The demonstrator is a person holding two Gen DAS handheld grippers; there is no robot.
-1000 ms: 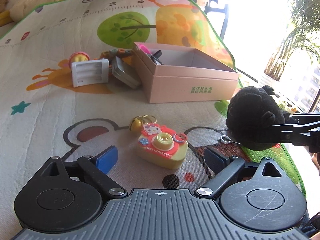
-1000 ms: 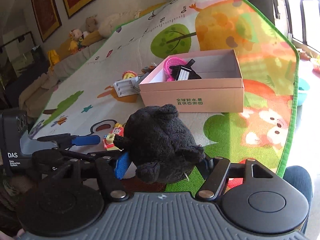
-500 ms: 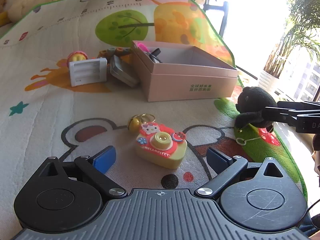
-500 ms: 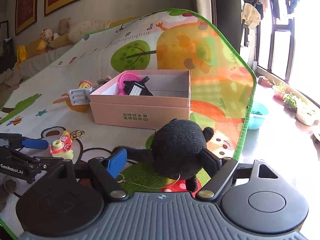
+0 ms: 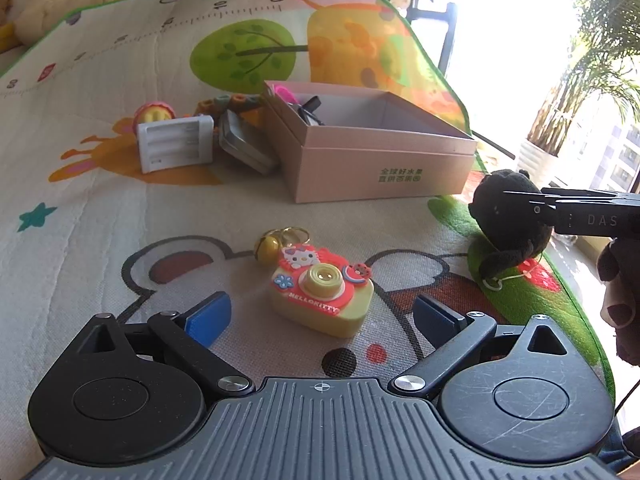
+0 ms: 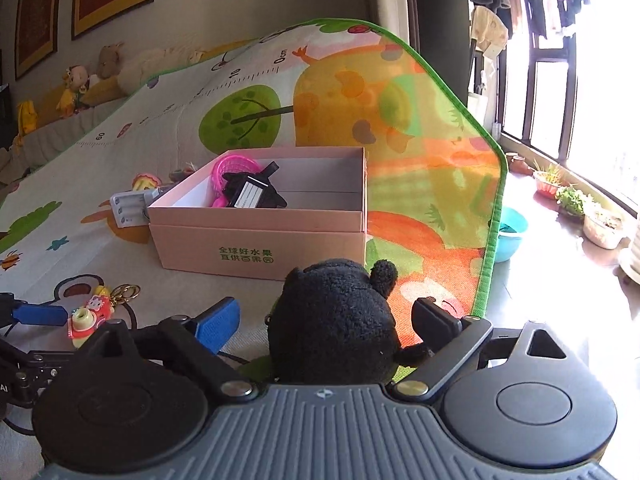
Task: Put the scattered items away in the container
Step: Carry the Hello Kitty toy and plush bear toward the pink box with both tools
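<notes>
While opening, right gripper (image 6: 326,322) (around plush (image 6: 334,324))

Black plush toy (image 6: 336,320) — pink box (image 6: 260,240) — yellow-red toy camera (image 5: 322,294).

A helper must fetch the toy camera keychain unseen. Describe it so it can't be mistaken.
Start at the pink cardboard box on the play mat. On the near side of it, on the printed bear outline, lies the toy camera keychain. It alone is yellow with a red cartoon-cat face, a round yellow lens and a gold ring.
</notes>
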